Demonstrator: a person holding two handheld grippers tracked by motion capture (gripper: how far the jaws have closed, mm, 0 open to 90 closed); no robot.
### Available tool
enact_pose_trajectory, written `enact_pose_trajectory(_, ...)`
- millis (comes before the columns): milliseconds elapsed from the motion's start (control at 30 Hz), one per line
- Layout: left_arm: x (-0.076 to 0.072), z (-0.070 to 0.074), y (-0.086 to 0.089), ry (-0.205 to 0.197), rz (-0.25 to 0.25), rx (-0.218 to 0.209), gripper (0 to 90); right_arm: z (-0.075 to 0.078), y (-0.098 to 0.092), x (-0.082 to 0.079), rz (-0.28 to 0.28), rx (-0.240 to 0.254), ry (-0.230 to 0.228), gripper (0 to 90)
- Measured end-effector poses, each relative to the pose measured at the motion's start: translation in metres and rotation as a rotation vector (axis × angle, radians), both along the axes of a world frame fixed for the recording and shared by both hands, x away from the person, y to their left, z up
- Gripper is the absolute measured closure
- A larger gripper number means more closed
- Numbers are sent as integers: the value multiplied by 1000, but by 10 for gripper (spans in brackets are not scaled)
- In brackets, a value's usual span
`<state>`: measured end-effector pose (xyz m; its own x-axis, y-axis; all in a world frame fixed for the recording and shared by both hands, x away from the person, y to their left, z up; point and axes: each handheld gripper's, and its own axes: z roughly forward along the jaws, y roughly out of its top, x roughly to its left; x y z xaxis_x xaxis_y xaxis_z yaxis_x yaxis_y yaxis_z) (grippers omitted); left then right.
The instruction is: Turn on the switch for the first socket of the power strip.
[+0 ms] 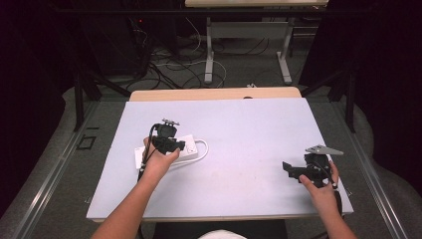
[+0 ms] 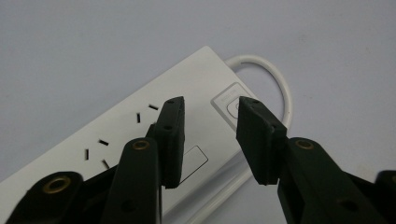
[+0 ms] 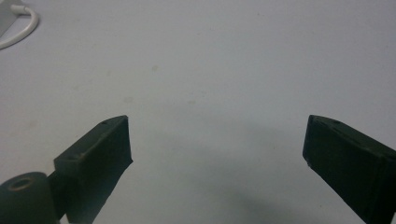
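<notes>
Item: white power strip (image 1: 166,152), lying flat on the pale counter (image 1: 239,124), left of centre, directly beneath the left claw (image 1: 171,145). Long axis: in the high view it runs from lower left to upper right, slightly tilted against the counter's near edge; in the left claw's view the same body runs from bottom left to upper right, with socket slots (image 2: 119,140) toward the near end and a square switch button (image 2: 232,106) at the far end. A white cord (image 1: 201,149) leaves that far end and curls back alongside the body. Left claw: partly open, nothing between its pads, which stand above the strip's top face, straddling the area just short of the button; the strip thus lies straight ahead and below, the button in line with the gap. Whether the tips touch the plastic cannot be told. Right claw (image 1: 293,169): spread wide and empty, over bare counter near the right edge, well apart from the strip; in its own view the cord loop (image 3: 21,28) sits at the far upper left corner. Nearer hand: the left, by a wide margin; any action on the button or the body appears to fall to it.
</notes>
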<state>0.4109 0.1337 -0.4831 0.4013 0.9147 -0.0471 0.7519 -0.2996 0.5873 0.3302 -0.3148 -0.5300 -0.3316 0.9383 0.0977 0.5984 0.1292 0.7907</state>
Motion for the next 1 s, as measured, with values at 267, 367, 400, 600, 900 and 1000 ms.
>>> enact_pose_trajectory(267,0,1,-2,-21,-6,6,542,0,0,0,-4,3,4,72)
enact_pose_trajectory(367,0,0,-2,-19,-12,4,502,0,0,0,-5,3,4,73)
enact_pose_trajectory(400,0,0,-2,-31,-15,6,488,0,0,0,-5,3,4,72)
enact_pose_trajectory(600,-1,0,-2,-50,-35,23,434,0,0,-1,-6,3,4,73)
enact_pose_trajectory(900,-5,2,1,-90,-79,7,378,0,0,-1,-6,2,3,73)
enact_pose_trajectory(1000,-5,3,3,-103,-111,-2,342,0,0,-1,-5,1,2,73)
